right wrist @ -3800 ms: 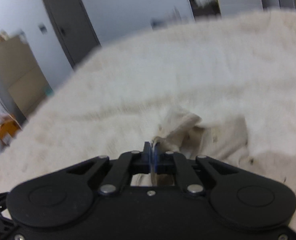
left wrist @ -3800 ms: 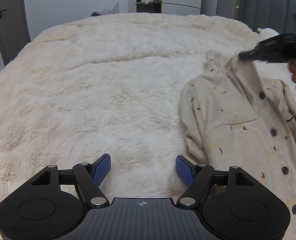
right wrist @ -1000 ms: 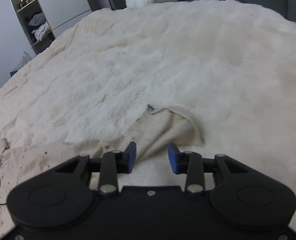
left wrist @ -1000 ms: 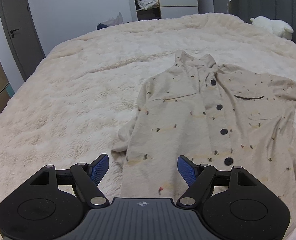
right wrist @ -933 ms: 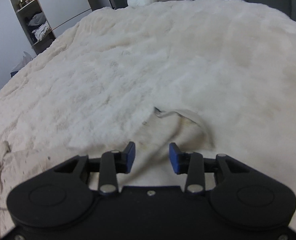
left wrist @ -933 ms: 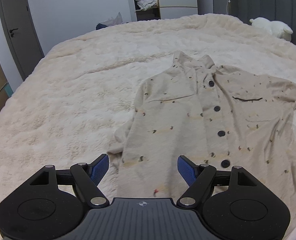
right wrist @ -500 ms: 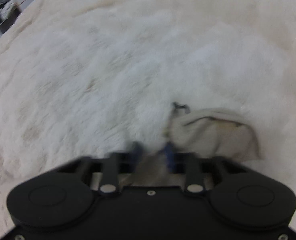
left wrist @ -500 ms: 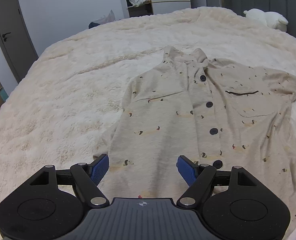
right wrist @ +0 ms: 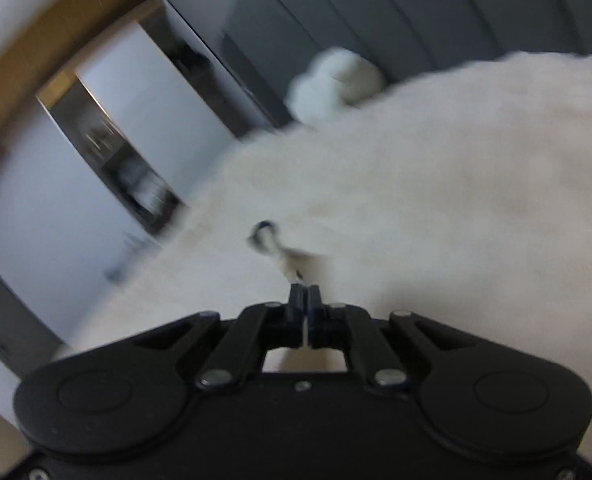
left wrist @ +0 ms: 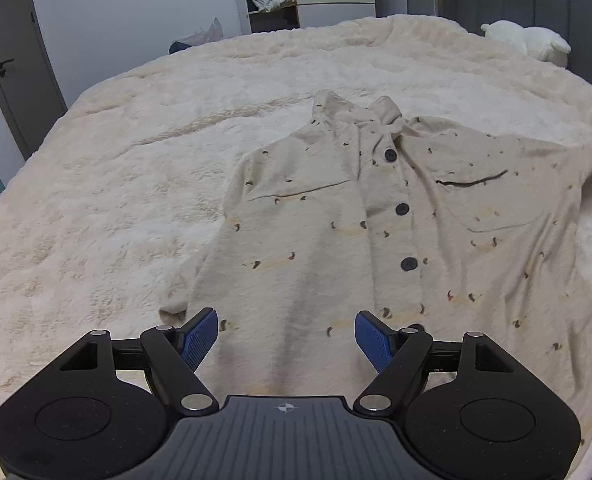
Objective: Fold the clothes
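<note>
Lying flat, front up, on fluffy cream bed cover point(left wrist: 136, 184): beige buttoned shirt with small dark print point(left wrist: 376, 216), seen whole only from left wrist. Left gripper point(left wrist: 286, 336) wide, empty, above hem. Blurred right wrist view: right gripper point(right wrist: 305, 300) pinched on pale cloth strip, presumably the sleeve.

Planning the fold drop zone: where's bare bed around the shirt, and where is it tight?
Widest bare patch: fluffy cream blanket left of the beige patterned button-up shirt, out to the bed's left edge. A second strip lies between the shirt's collar and the far edge. Tight on the right: the shirt spreads to that side, with a white plush toy in the far corner.
</note>
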Tool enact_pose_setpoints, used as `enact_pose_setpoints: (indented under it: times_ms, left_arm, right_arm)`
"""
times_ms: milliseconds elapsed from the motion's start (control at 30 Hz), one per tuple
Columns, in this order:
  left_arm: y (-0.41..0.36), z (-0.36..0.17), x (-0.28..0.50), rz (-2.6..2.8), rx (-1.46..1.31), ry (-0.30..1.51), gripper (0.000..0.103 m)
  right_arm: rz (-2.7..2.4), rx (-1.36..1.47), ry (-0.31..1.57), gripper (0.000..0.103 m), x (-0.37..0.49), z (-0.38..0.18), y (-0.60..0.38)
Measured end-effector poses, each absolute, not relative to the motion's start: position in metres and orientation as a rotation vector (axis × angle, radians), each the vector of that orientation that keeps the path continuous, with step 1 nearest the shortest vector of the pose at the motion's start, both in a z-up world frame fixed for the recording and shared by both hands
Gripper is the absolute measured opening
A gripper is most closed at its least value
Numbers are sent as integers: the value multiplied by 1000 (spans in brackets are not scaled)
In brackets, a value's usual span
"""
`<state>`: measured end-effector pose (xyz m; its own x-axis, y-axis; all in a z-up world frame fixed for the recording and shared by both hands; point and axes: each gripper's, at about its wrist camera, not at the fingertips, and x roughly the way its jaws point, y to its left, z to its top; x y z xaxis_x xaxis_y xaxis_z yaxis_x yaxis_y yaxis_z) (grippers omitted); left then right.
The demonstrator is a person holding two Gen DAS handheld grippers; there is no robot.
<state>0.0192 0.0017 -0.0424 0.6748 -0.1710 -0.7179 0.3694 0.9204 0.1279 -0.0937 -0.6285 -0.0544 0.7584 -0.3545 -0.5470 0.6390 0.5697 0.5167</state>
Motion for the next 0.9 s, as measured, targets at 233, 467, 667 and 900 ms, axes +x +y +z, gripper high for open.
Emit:
enact_pose_setpoints:
  times_ms: [233,467,667,900]
  left_arm:
    - [7,-33,20,-305,266,759,71]
    - [19,-30,23,-257,268,765,71]
    - [18,-35,20,-233,277,784,71]
    - [17,-36,22,-217,301,796,71]
  right_arm:
    - [-732,874,472,17,-140,-110,-641]
    - [-515,570,504,60,-57,-63,-636]
    - [-387,296,716,69,45,-51,-614]
    - [-431,343,890,1,68,-71,-643]
